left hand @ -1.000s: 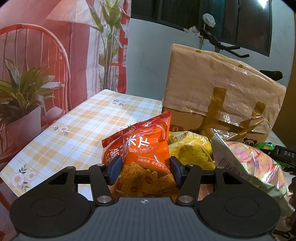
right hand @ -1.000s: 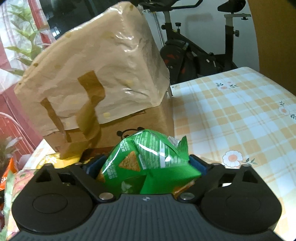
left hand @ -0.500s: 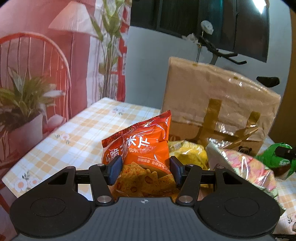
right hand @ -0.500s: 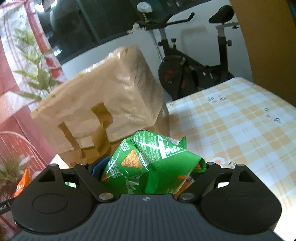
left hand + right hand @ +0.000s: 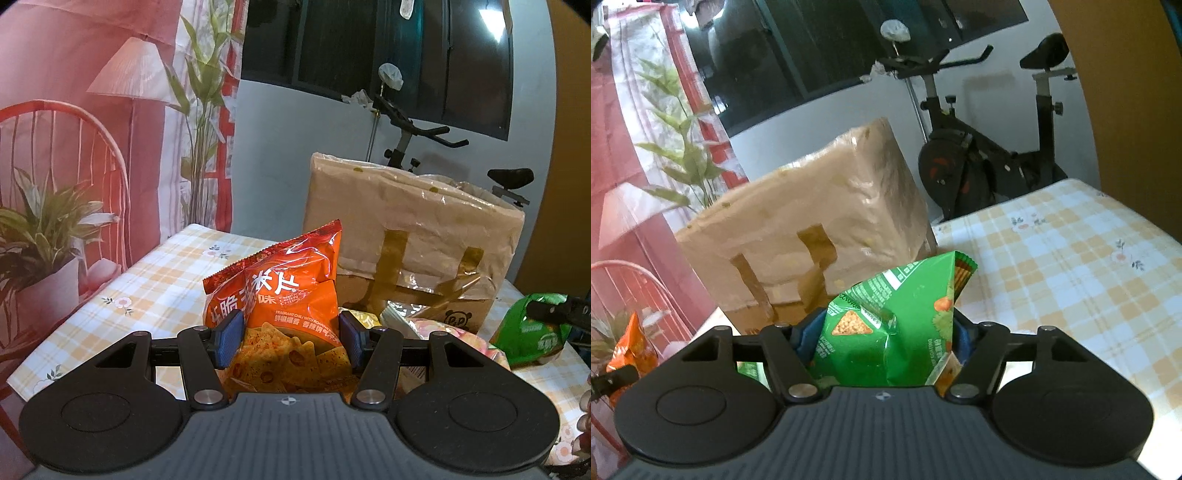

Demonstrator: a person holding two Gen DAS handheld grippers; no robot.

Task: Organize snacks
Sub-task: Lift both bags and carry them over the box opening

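Observation:
My left gripper [image 5: 288,341] is shut on an orange chip bag [image 5: 284,295] and holds it above the table. My right gripper [image 5: 882,338] is shut on a green chip bag [image 5: 897,317], also lifted; that bag shows at the right of the left wrist view [image 5: 532,332]. The orange bag shows at the far left of the right wrist view [image 5: 628,347]. A tan plastic-covered tote bag [image 5: 413,243] stands on a cardboard box just beyond both grippers. A yellow snack bag [image 5: 364,317] and a pink one [image 5: 454,336] lie in front of the box.
The table has a yellow checked cloth [image 5: 1071,266] that stretches right of the tote. An exercise bike [image 5: 979,162] stands behind the table. A potted plant and red chair [image 5: 48,229] are off the table's left edge.
Both grippers have risen and pulled back from the tote bag, each carrying its bag upward. The tote's top edge now sits lower in both views.

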